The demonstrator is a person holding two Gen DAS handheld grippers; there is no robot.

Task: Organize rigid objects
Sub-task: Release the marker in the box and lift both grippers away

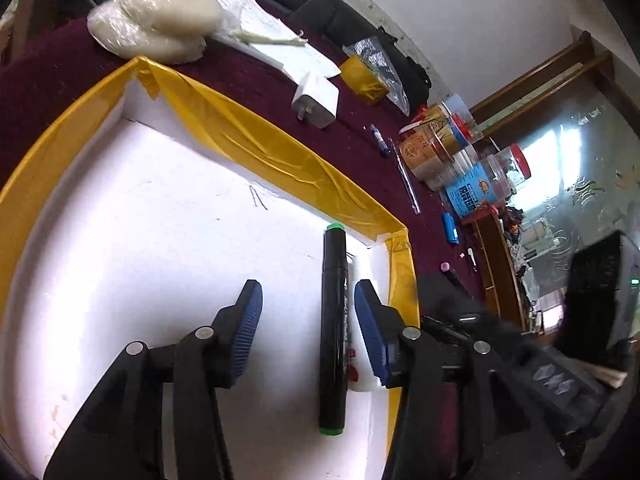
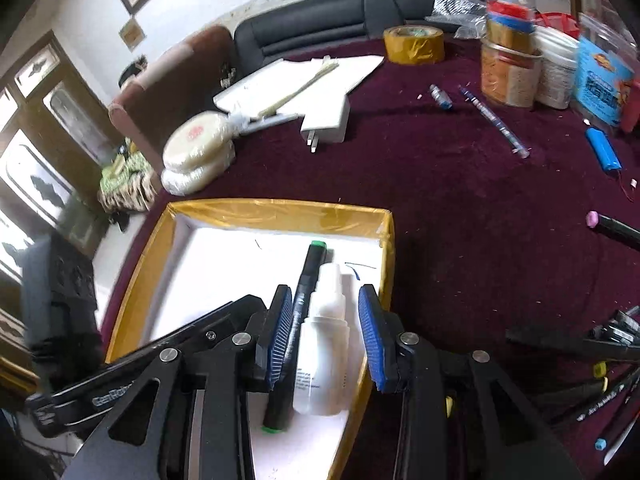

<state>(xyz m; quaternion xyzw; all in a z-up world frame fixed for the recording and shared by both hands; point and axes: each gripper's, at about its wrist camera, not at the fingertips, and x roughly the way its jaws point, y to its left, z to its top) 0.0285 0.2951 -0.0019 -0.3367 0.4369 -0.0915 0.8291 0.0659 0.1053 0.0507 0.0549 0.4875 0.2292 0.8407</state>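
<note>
A white tray with yellow-taped rim lies on the maroon tablecloth. In it lie a black marker with green ends and, beside it against the tray's right wall, a white bottle. My left gripper is open above the tray, the marker lying between its fingers. My right gripper is open, its fingers either side of the bottle and marker, not touching them. A pink-capped black marker and several more pens lie on the cloth to the right.
On the cloth: white charger, tape roll, papers, two wrapped white discs, blue pen, blue battery, several jars. A black sofa stands behind.
</note>
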